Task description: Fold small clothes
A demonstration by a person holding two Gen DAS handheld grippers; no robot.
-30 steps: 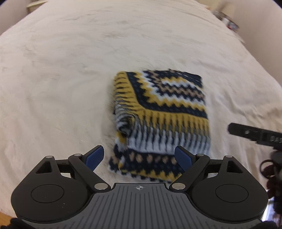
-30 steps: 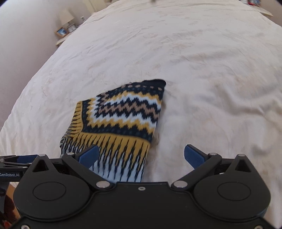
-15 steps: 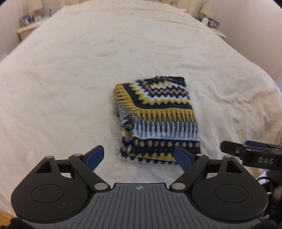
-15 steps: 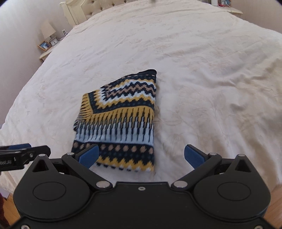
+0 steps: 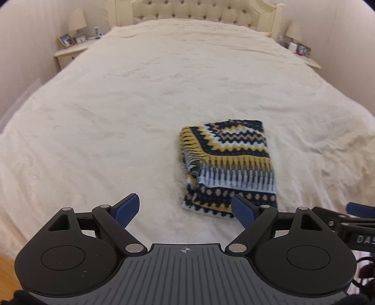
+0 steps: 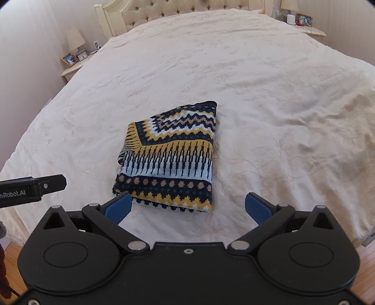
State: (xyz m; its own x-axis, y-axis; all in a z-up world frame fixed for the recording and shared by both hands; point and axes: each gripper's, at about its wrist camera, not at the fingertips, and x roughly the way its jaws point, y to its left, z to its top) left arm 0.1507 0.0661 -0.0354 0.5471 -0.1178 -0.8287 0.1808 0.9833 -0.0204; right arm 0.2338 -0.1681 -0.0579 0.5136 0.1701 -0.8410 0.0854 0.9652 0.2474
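Note:
A folded knit garment (image 5: pixel 228 167) (image 6: pixel 171 157), patterned in navy, yellow, white and tan zigzags, lies flat near the foot of a cream bedspread (image 5: pixel 140 98) (image 6: pixel 269 93). My left gripper (image 5: pixel 186 210) hovers open above the bed's near edge, just short of the garment's front left corner, with nothing between its blue pads. My right gripper (image 6: pixel 188 206) is open too, held above and in front of the garment's near edge, empty. Each gripper shows at the edge of the other's view: the right one (image 5: pixel 351 218), the left one (image 6: pixel 32 187).
A tufted cream headboard (image 5: pixel 199 11) stands at the far end. Nightstands (image 5: pixel 70 50) (image 6: pixel 311 29) with lamps and photo frames flank the bed. Wooden floor (image 6: pixel 365 276) shows at the bottom corners beyond the bed's foot.
Both grippers have pulled back and up from the garment, which now looks smaller and farther. The headboard and nightstands have come into view. The garment lies still.

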